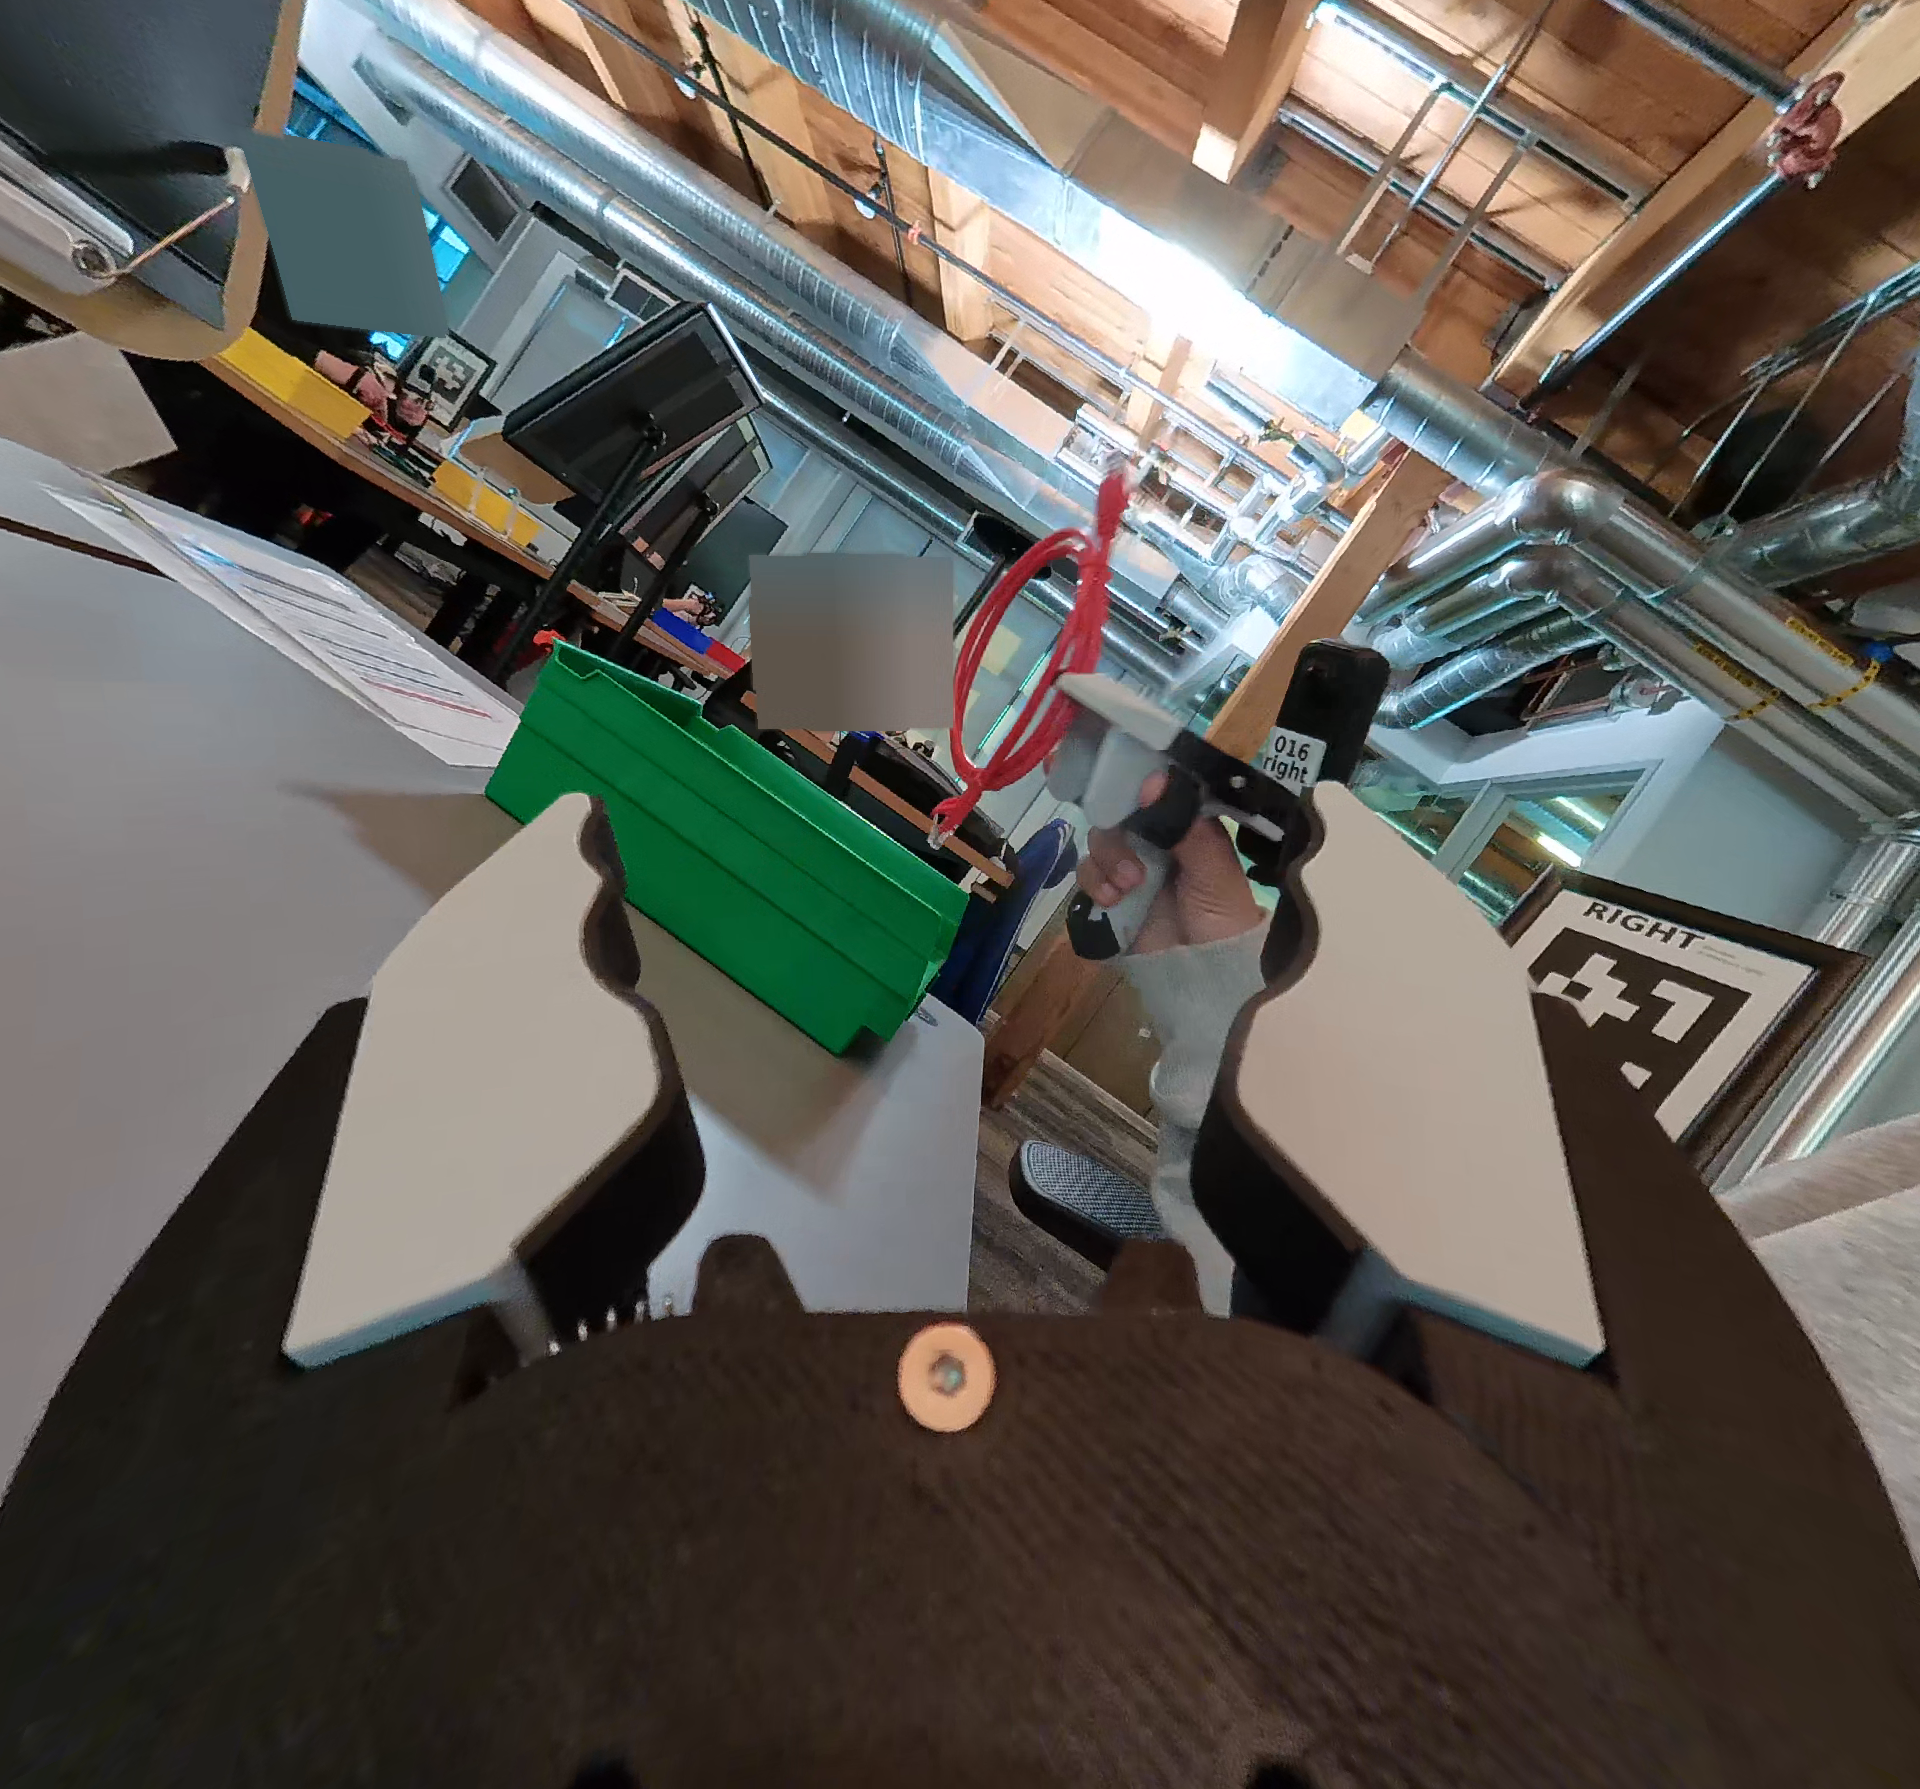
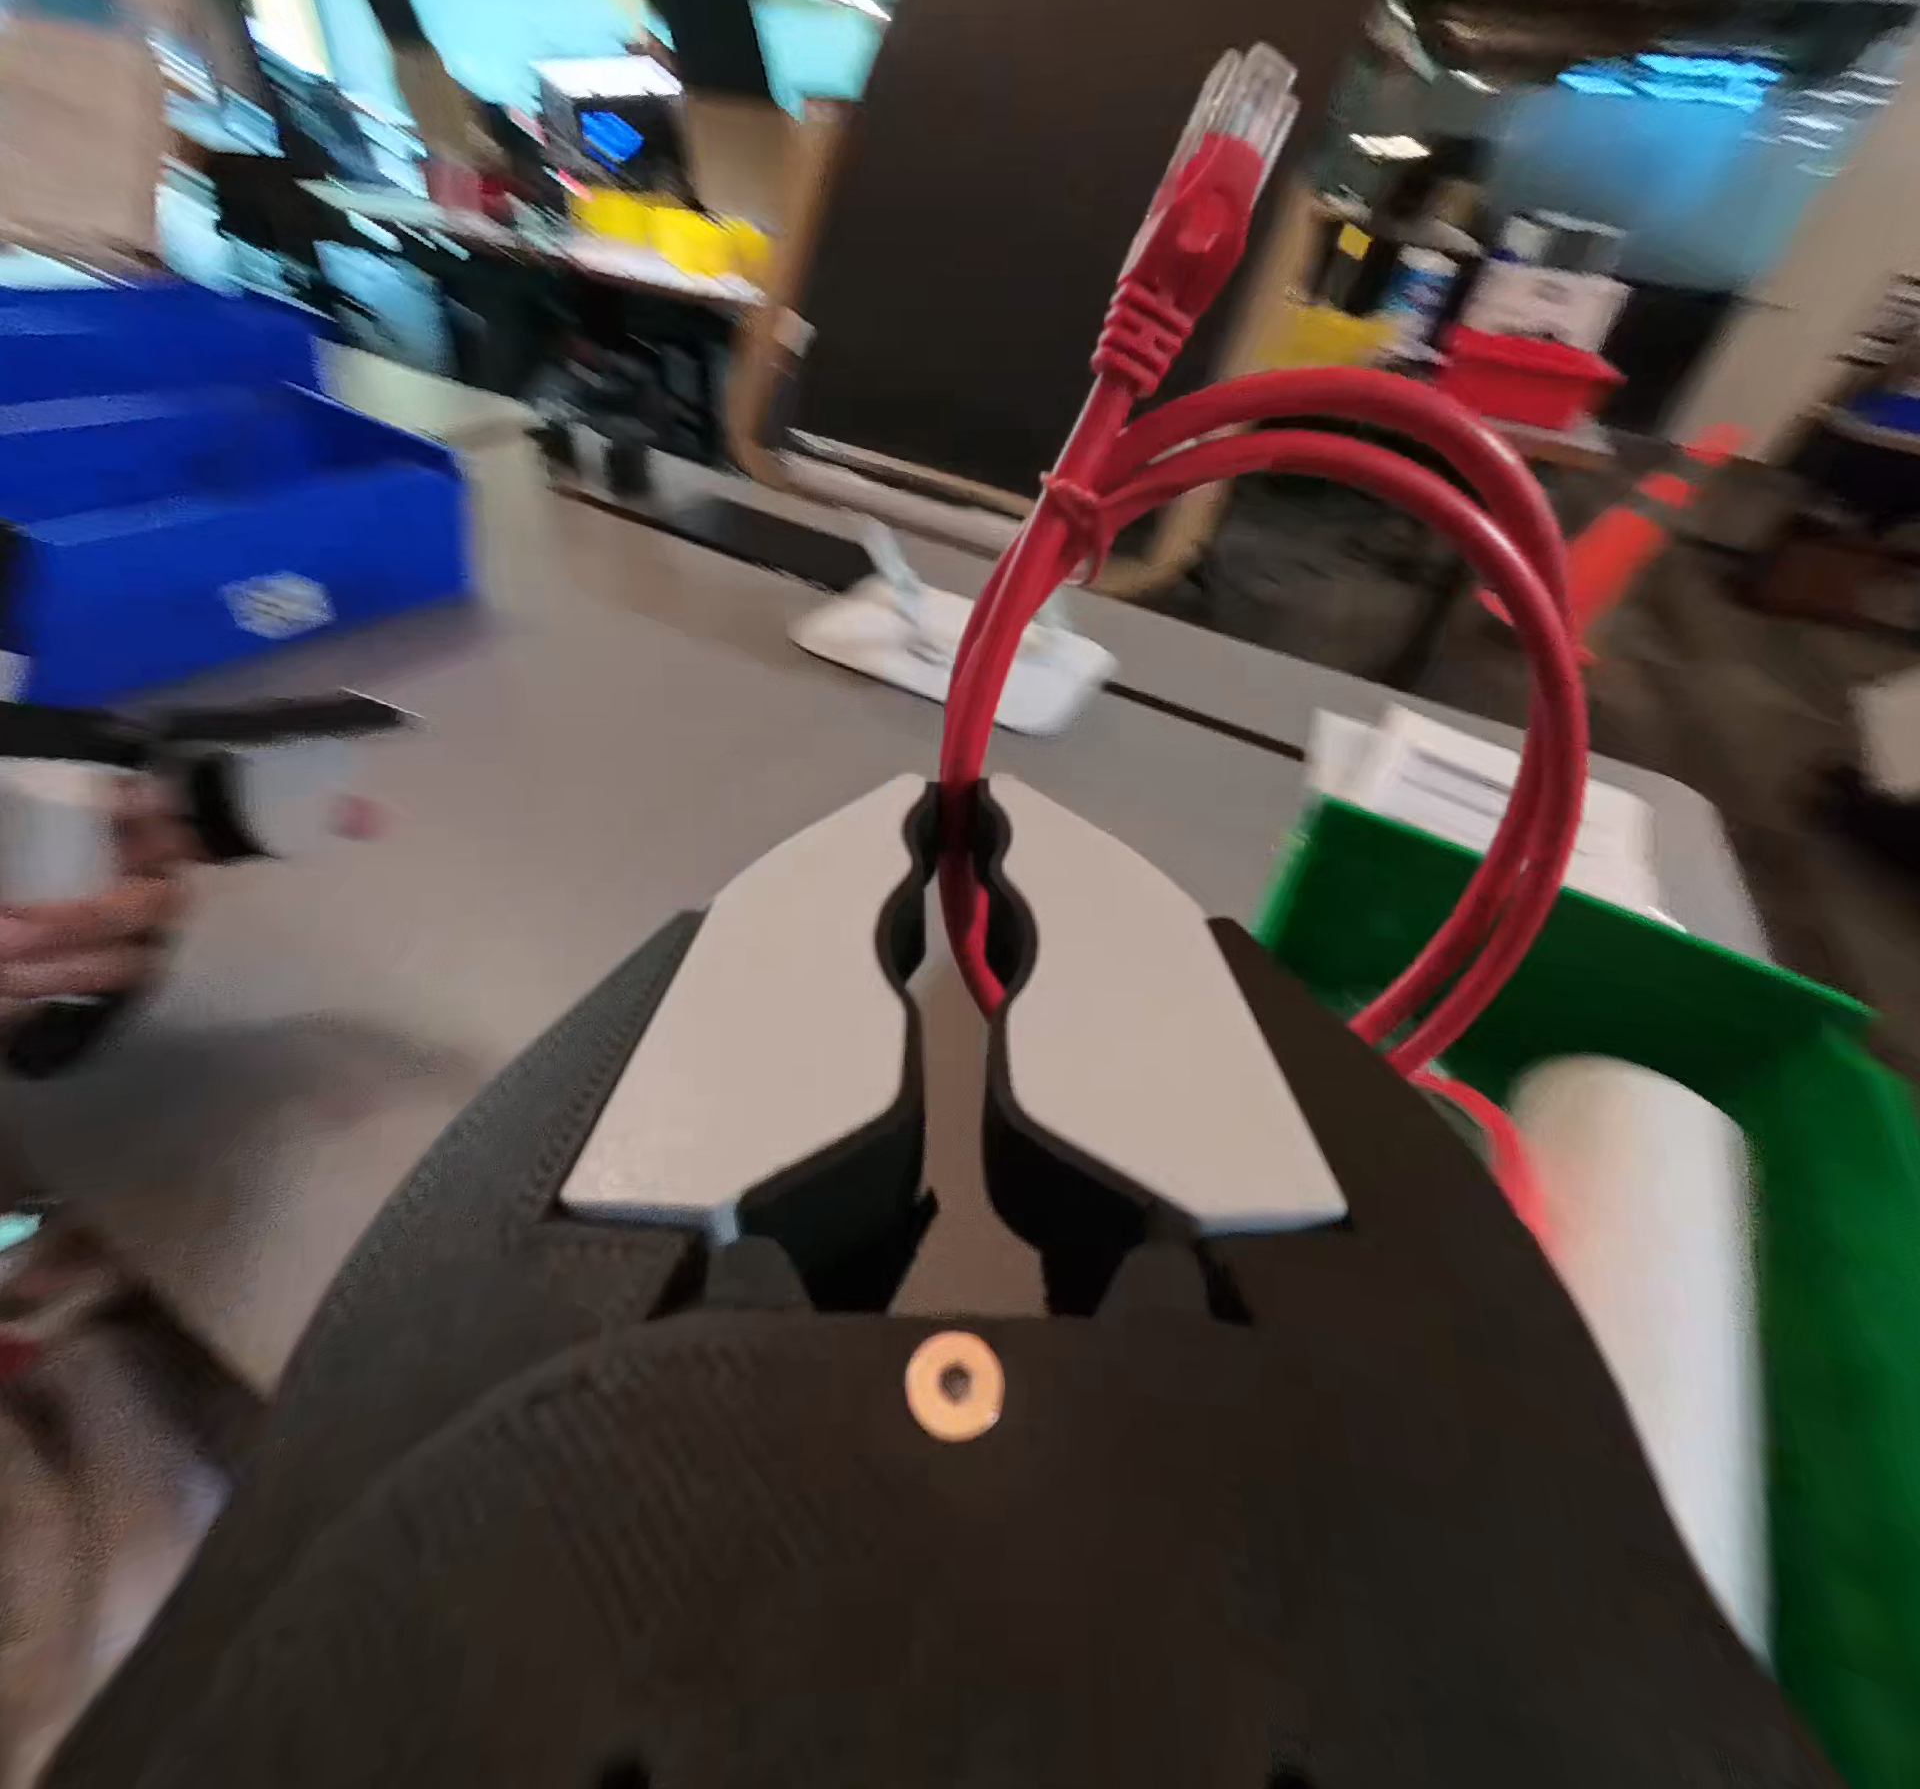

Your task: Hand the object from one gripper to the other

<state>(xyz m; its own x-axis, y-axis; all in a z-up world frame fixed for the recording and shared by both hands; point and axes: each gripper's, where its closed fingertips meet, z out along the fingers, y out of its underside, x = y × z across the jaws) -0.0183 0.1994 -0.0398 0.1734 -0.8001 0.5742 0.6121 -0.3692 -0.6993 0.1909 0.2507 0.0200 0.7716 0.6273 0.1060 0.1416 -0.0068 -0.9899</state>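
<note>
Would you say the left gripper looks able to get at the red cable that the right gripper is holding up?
Probably yes. The left gripper is open and pointed toward the red cable, which hangs in the air from the right gripper. Nothing sits between them; the green bin lies lower, to the side.

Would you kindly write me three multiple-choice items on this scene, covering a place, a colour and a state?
1. Where is the cable?
A. in the right gripper
B. on the table
C. in the green bin

2. What colour is the cable?
A. blue
B. red
C. yellow

3. How is the left gripper?
A. shut on the cable
B. shut, empty
C. open, empty

Answers: 1 A, its fingers pinch the cable strands. 2 B, red in both views. 3 C, wide gap between fingers, nothing inside.
</note>
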